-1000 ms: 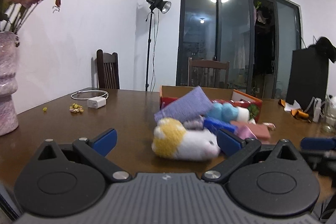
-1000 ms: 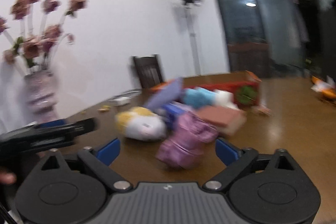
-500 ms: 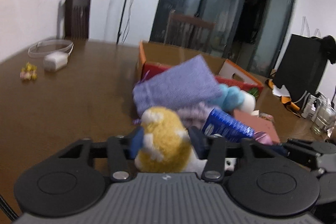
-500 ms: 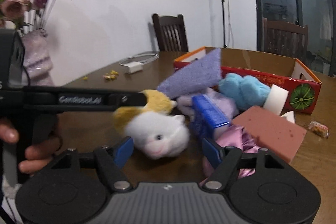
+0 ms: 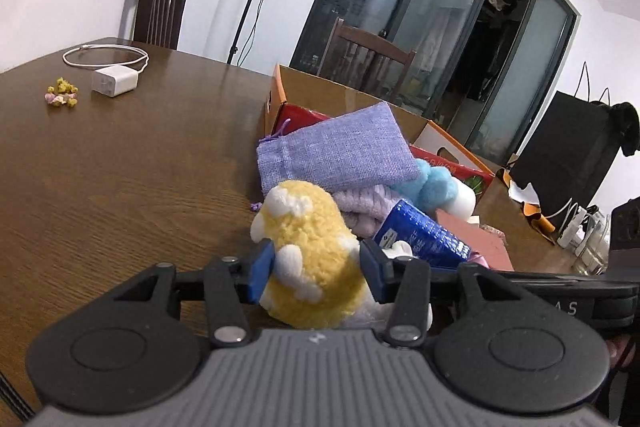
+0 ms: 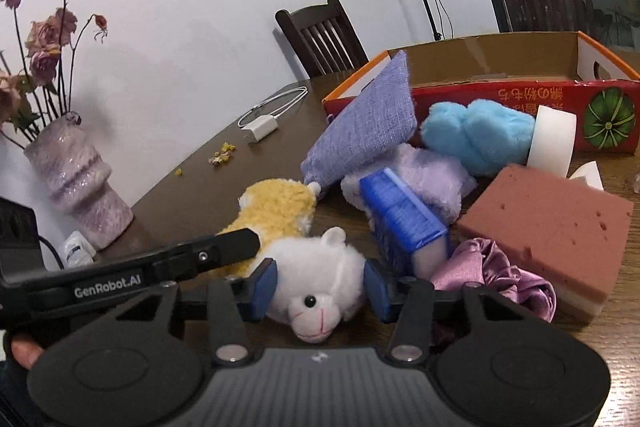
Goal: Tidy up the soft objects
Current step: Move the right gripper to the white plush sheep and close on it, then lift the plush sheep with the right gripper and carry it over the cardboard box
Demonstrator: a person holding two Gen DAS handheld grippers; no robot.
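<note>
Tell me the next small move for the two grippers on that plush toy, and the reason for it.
Probably lift it straight up together. The left gripper has its jaws pressed on the yellow rear of the yellow-and-white plush sheep, and the right gripper brackets its white head, seemingly touching. The toy lies on the brown wooden table, short of the open red cardboard box.

The plush toy's (image 5: pixel 312 259) face is hidden in the left view. The purple scrunchie (image 6: pixel 500 283) sits partly behind the right gripper (image 6: pixel 316 291). The flowers (image 6: pixel 44 27) are cut off at the picture's edge.
</note>
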